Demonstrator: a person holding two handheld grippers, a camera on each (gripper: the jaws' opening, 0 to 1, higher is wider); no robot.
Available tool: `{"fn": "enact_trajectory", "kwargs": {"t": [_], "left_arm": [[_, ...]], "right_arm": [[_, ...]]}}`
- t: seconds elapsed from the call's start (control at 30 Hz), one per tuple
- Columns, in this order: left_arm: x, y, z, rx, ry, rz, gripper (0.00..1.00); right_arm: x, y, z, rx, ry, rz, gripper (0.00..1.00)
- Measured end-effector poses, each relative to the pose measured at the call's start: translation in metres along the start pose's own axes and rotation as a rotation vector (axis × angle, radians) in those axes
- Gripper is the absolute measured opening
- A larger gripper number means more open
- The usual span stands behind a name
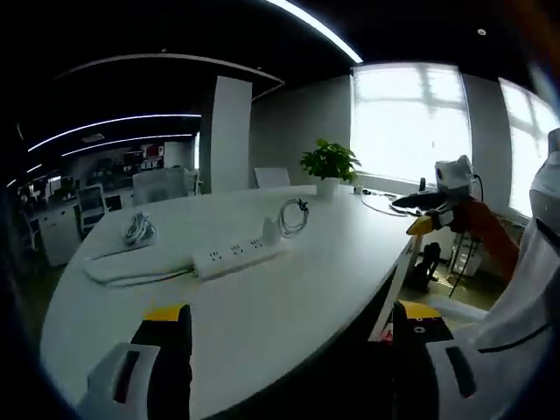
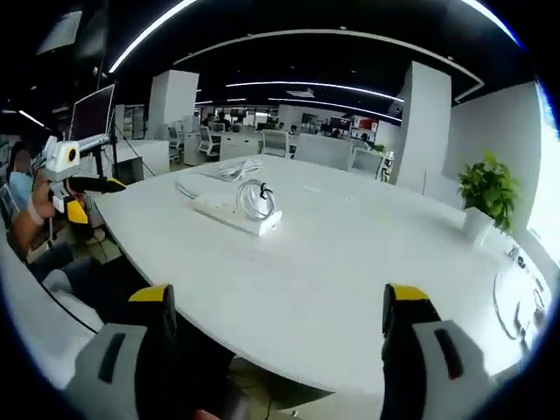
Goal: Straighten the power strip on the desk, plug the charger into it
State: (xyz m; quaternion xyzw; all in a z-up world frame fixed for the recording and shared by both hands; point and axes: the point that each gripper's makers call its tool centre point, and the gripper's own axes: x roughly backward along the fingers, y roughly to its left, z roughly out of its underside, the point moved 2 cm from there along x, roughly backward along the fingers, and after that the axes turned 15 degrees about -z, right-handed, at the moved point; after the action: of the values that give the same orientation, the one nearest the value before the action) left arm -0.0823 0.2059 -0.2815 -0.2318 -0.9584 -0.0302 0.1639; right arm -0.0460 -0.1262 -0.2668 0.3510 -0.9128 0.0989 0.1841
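A white power strip (image 1: 238,256) lies on the white oval desk (image 1: 262,324), its cord running left to a coiled bundle (image 1: 137,229). A white charger (image 1: 269,230) with a looped cable (image 1: 293,217) rests at the strip's right end. My left gripper (image 1: 293,332) stands open over the desk's near edge, well short of the strip. In the right gripper view the strip (image 2: 226,211) and the charger's cable loop (image 2: 255,200) lie across the desk. My right gripper (image 2: 276,319) is open, nothing between its jaws. Each gripper shows in the other's view: right (image 1: 437,210), left (image 2: 74,188).
A potted plant (image 1: 329,164) stands at the desk's far side, and also shows as the plant (image 2: 484,194) in the right gripper view. A thin cable (image 1: 385,206) trails near it. Office chairs (image 1: 92,203) and desks fill the room behind. A person's sleeve (image 1: 534,289) is at right.
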Motion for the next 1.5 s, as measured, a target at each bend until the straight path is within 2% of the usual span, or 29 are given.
{"fn": "enact_trajectory", "kwargs": {"t": [0.13,0.27,0.5,0.53,0.6,0.77,0.83,0.87,1.07,1.5], "left_arm": [[0.019,0.0,0.001,0.013,-0.017,-0.029,0.96],[0.035,-0.002,0.002,0.015,-0.032,-0.046,0.96],[0.045,-0.006,0.004,0.023,-0.048,-0.055,0.96],[0.044,-0.007,0.004,0.027,-0.049,-0.05,0.96],[0.043,-0.011,0.004,0.03,-0.045,-0.045,0.96],[0.044,-0.015,-0.004,0.021,-0.068,-0.044,0.96],[0.043,-0.017,-0.005,0.029,-0.068,-0.038,0.96],[0.042,-0.018,-0.005,0.029,-0.067,-0.036,0.96],[0.043,-0.021,-0.006,0.019,-0.068,-0.047,0.96],[0.045,-0.014,-0.001,0.022,-0.061,-0.07,0.96]], "right_arm": [[0.003,0.007,-0.005,0.025,-0.004,0.01,0.97],[0.011,0.014,-0.01,0.006,-0.045,0.002,0.97],[0.027,0.016,-0.019,0.025,-0.06,0.022,0.97],[0.028,0.015,-0.02,0.03,-0.062,0.033,0.97],[0.034,0.007,-0.024,0.083,-0.053,0.1,0.97],[0.038,0.002,-0.029,0.102,-0.072,0.144,0.97],[0.041,-0.004,-0.034,0.164,-0.063,0.212,0.97],[0.04,-0.003,-0.037,0.189,-0.061,0.218,0.97],[0.038,-0.005,-0.042,0.198,-0.07,0.215,0.97],[0.035,-0.002,-0.036,0.168,-0.063,0.177,0.97]]}}
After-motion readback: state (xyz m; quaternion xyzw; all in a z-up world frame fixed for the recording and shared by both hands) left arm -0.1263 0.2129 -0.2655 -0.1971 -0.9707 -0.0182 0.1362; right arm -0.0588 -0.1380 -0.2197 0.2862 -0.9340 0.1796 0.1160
